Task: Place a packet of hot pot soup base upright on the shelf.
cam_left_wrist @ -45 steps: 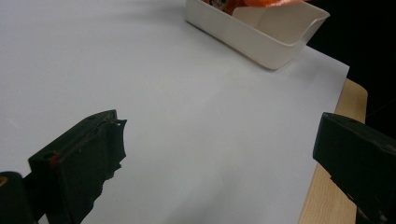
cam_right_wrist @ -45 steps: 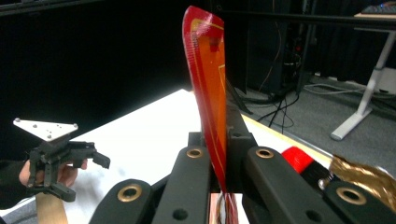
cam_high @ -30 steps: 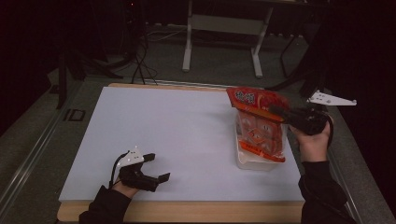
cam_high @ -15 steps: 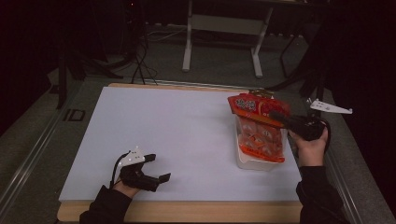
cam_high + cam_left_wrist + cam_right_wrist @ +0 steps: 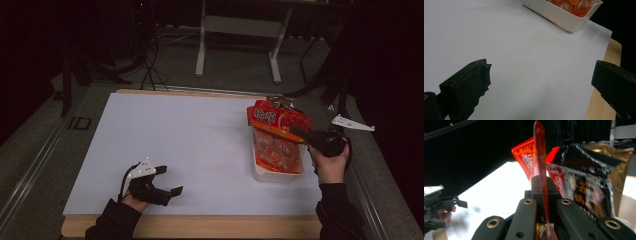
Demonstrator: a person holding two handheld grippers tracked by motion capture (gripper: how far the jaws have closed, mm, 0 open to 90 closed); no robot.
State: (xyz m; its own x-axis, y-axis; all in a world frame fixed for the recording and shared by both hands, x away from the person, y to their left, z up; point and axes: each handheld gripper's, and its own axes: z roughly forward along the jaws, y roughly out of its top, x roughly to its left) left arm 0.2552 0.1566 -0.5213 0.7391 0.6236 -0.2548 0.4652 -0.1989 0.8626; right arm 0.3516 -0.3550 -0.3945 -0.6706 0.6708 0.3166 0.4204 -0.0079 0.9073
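High view: at the near left of the white tabletop (image 5: 200, 145), the left gripper (image 5: 167, 182) rests with its jaws spread wide, nothing between them. Across the bare sheet to the right, a white tray (image 5: 270, 175) sits near the right edge, holding orange packets. Over it, the right gripper (image 5: 295, 131) has its jaws clenched on a red snack packet (image 5: 275, 119), held by its edge above the tray's far end

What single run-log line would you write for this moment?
right gripper: shut on red snack packet | packet: over white tub | left gripper: open, empty, on table
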